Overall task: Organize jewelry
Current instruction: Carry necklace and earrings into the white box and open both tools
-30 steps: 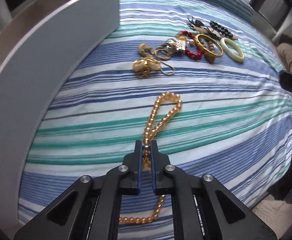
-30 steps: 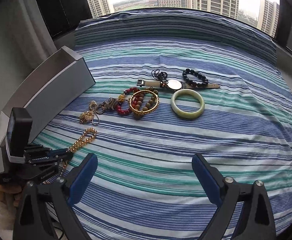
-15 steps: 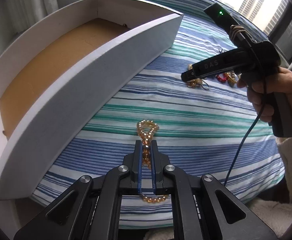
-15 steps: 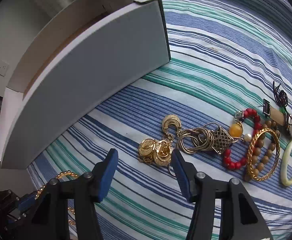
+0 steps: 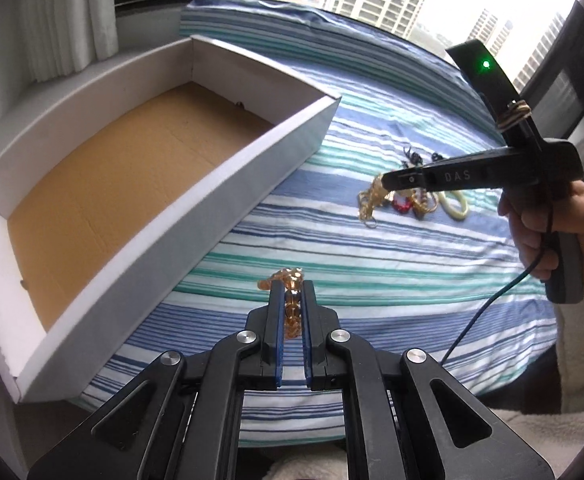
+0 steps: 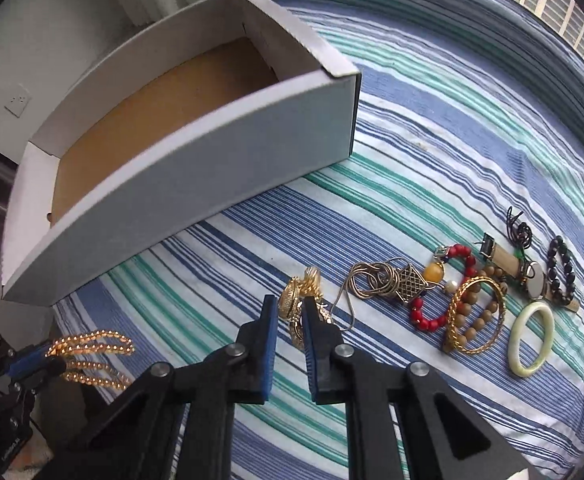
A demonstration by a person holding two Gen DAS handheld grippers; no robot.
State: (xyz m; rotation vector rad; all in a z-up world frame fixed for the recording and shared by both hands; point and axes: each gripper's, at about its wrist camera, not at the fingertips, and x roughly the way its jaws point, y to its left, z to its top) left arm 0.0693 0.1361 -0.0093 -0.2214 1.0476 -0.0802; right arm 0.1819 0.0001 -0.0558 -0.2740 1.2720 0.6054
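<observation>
Left wrist view: the left gripper [image 5: 292, 292] is clenched on a string of amber glass beads [image 5: 290, 304], which bunches between the blue pads and pokes out at 12 o'clock of the tips, lifted above the blue, green and white striped bedspread [image 5: 371, 248]. At 10 o'clock lies the open white cardboard box with a brown floor [image 5: 140, 160]. At 2 o'clock a hand holds the right gripper's handle [image 5: 547, 216], its nose over the jewelry heap.

Right wrist view: the right gripper [image 6: 290, 312] is closed to a narrow gap around a cluster of gold filigree earrings [image 6: 295, 300], pads at either side of it; whether they truly pinch it I cannot tell. From 1 to 3 o'clock lie a coiled gold chain with mesh pendant [image 6: 383, 284], a red bead bracelet [image 6: 443, 288], a gold bangle [image 6: 475, 312], a pale green jade bangle [image 6: 531, 340] and a black bead bracelet [image 6: 559, 272]. The amber beads hang at 9 o'clock.
</observation>
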